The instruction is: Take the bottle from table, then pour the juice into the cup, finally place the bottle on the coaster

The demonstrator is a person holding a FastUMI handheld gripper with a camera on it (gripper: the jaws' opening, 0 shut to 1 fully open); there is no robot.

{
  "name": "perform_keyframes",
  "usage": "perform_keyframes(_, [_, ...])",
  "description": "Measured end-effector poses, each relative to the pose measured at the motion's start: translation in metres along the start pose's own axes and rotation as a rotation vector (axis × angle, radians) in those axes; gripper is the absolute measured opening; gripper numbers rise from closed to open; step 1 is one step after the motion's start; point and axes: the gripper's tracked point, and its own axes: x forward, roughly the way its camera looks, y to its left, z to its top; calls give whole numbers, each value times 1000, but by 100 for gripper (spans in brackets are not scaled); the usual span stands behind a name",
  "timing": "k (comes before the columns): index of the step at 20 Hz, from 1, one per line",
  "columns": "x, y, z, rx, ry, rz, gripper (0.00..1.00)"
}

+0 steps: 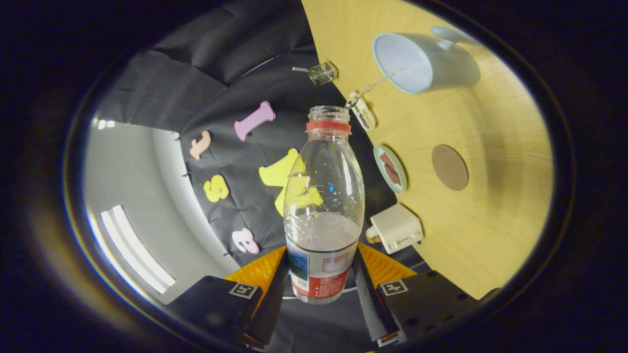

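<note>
My gripper (321,274) is shut on a clear plastic bottle (324,196), both fingers pressing its labelled lower part. The bottle has a red neck ring, no cap, and clear liquid in its lower half. The whole view is rolled, so the wooden table (490,235) stands off to the right of the bottle. On it a pale blue cup (422,61) with a handle shows its open mouth beyond the bottle's neck, apart from it. A round brown coaster (450,167) lies on the table nearer than the cup.
Along the table's edge by the bottle sit a small green dish (390,169) with something brown, a white boxy object (396,228), a small packet (364,115) and a little wire cage (321,73). The black booth cloth hangs behind the bottle.
</note>
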Motion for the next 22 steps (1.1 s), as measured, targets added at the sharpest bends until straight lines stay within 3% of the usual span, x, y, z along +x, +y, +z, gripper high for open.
perform_keyframes(16, [4, 43, 5, 108, -46, 65, 75])
perform_keyframes(22, [8, 35, 5, 12, -32, 25, 75])
